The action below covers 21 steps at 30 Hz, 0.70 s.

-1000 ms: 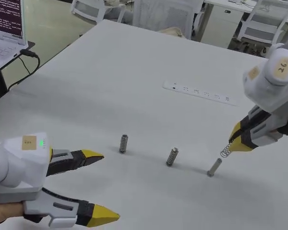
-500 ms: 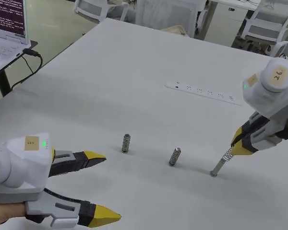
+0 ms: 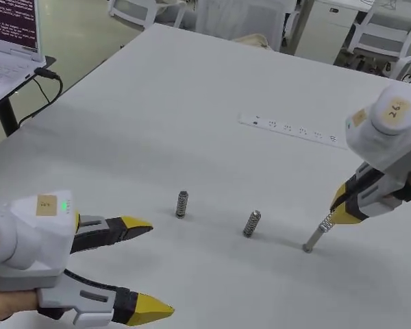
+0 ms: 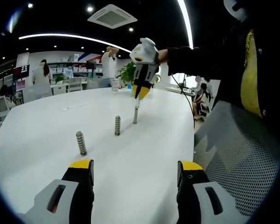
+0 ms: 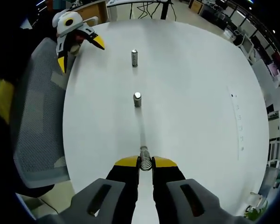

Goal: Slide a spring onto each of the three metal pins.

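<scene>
At the rightmost pin [image 3: 312,241], your right gripper [image 3: 339,218] clamped its fingers on the last spring [image 3: 325,221], lined up with the tip to thread it; your left gripper [image 3: 157,269] hung spread-fingered, unneeded, above the surface [image 3: 192,123]

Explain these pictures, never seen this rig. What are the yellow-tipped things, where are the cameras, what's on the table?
No robot: a person holds a two-jaw gripper in each hand. The wide picture comes from a headset camera; the two round ones from cameras riding on the grippers. On the white table stand metal pins: the first pin and second pin already wear springs. The right gripper is shut on a spring at the top of the third pin. The left gripper is open, holding nothing. A power strip lies further back.
</scene>
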Motion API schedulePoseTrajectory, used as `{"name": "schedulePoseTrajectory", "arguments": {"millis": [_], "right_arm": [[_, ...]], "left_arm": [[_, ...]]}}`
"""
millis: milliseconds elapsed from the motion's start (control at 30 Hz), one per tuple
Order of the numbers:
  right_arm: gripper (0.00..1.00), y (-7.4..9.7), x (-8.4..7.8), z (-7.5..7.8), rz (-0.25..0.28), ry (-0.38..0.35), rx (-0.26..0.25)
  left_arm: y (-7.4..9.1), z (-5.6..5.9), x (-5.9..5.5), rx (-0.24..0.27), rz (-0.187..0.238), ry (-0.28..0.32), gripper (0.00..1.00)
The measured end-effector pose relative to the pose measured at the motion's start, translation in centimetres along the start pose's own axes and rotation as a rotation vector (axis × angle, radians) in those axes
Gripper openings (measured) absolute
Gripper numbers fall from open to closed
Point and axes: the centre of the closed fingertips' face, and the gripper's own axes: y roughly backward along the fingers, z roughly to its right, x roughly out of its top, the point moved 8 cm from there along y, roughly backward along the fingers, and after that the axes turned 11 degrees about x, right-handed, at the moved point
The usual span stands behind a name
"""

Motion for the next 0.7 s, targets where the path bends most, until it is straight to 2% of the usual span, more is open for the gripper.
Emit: {"name": "schedulePoseTrajectory", "arguments": {"millis": [467,700], "right_arm": [[0.07,-0.8,-0.1,0.3,-0.006,-0.006,0.013],[0.07,-1.9,-0.3,0.4,-0.018,-0.006,0.020]], "left_arm": [[-0.1,0.0,-0.1,0.000,-0.004,0.003,0.68],[-0.1,0.0,-0.1,-0.001,-0.006,0.003,0.68]]}}
